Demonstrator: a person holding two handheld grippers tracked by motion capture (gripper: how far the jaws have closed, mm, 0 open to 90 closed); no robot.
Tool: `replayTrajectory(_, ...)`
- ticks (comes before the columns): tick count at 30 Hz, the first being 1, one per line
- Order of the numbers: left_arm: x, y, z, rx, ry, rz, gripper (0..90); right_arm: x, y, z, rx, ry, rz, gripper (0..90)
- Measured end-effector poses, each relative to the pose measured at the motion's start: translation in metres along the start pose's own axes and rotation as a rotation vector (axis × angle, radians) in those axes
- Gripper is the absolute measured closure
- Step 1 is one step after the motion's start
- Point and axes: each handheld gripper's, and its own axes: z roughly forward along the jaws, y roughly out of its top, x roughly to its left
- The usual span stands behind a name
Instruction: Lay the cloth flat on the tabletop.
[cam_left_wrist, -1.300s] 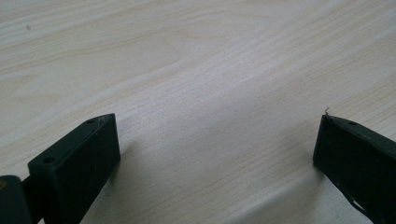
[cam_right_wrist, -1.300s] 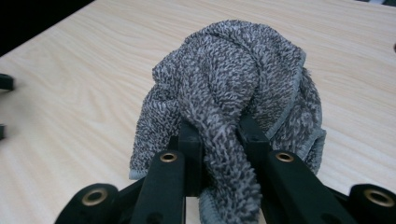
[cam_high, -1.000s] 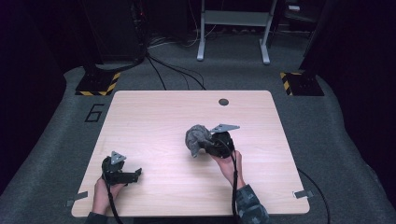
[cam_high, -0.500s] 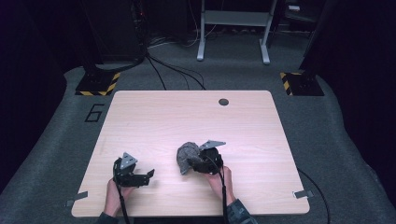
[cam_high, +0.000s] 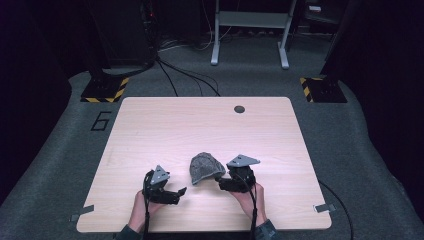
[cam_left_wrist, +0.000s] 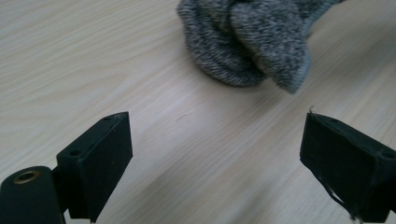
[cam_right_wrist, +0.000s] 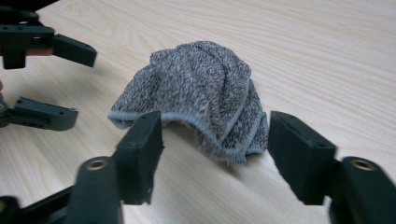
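The grey knitted cloth (cam_left_wrist: 254, 39) lies bunched on the wooden table (cam_left_wrist: 93, 60), beyond wide-apart jaws.

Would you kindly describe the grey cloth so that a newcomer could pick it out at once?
Start at the pale wooden table and go to its near edge, where the person's hands come in. The grey cloth sits bunched in a mound between the left gripper and the right gripper. It alone is soft, speckled knit with a lighter hem.

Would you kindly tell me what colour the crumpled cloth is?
The cloth is mottled grey knit with a lighter grey edge, clearest in the right gripper view.
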Motion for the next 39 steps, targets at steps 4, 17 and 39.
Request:
replayTrajectory(4,-0.011,0.006,0.011,0.012,-0.01,0.044,14.4,0.007,-0.002,-0.002,0.017,-0.029,-0.058,49.5)
replayTrajectory(17,-0.014,0.016,0.026,-0.023,0.023,0.064,77.0,0.002,-0.001,0.002,0.029,-0.041,-0.064,83.7)
replayTrajectory(39,0.018,0.059,0.009,-0.023,0.043,0.05,64.3,0.002,0.03,-0.023,-0.032,-0.018,-0.07,84.6)
